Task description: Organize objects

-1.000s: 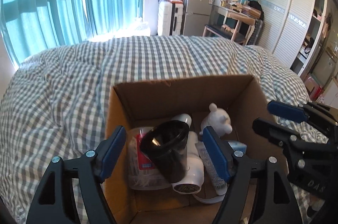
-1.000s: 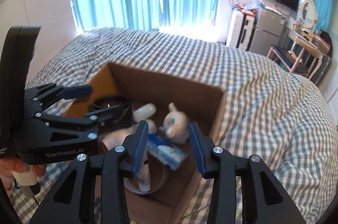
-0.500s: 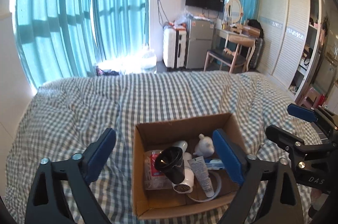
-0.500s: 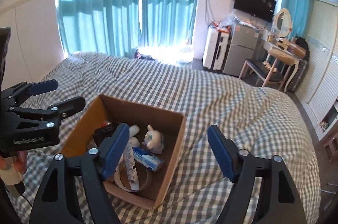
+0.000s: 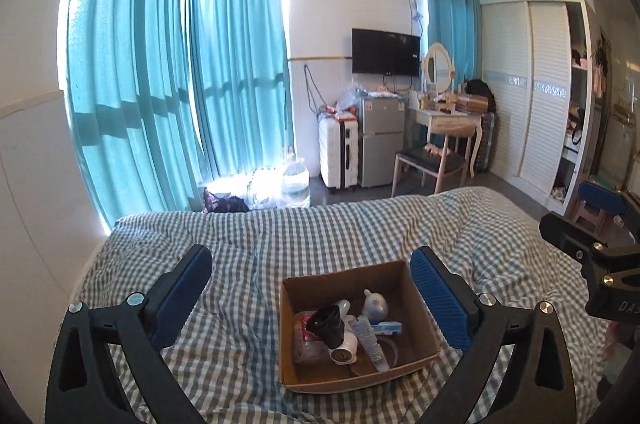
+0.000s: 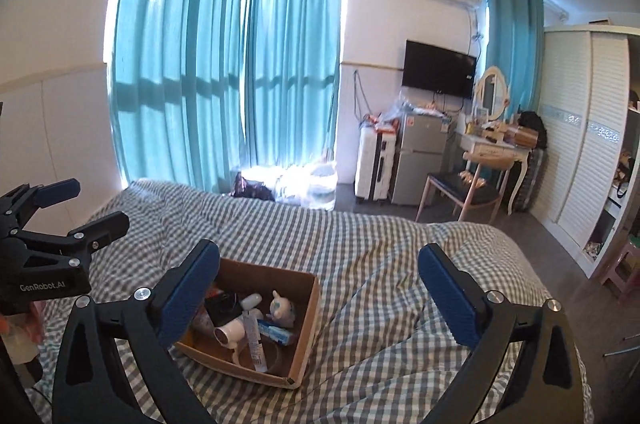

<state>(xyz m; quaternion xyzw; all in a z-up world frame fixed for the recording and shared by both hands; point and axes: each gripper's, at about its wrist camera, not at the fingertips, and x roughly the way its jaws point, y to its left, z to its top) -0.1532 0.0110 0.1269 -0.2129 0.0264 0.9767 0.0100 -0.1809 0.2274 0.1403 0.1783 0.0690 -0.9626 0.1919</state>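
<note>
An open cardboard box (image 5: 420, 296) sits on the checked bed and also shows in the right wrist view (image 6: 308, 328). In it lie a white hair dryer with a black nozzle (image 5: 334, 328), a white tube (image 5: 370, 338), a small white figurine (image 5: 374, 304), a blue packet (image 5: 388, 326) and a clear red-labelled container (image 5: 304, 334). My left gripper (image 5: 312, 298) is open and empty, high above the box. My right gripper (image 6: 318, 298) is open and empty, high above the box's right side. Each gripper shows in the other's view.
The grey-checked duvet (image 5: 320, 236) covers the bed around the box. Beyond the bed stand teal curtains (image 5: 160, 83), a white suitcase (image 5: 338, 151), a small fridge (image 5: 380, 139), a dressing table with chair (image 5: 444, 143) and a wardrobe (image 5: 532, 95).
Both grippers have opened wide and pulled up and back from the box, which now looks small and far below. The black-nozzled dryer stays in the box.
</note>
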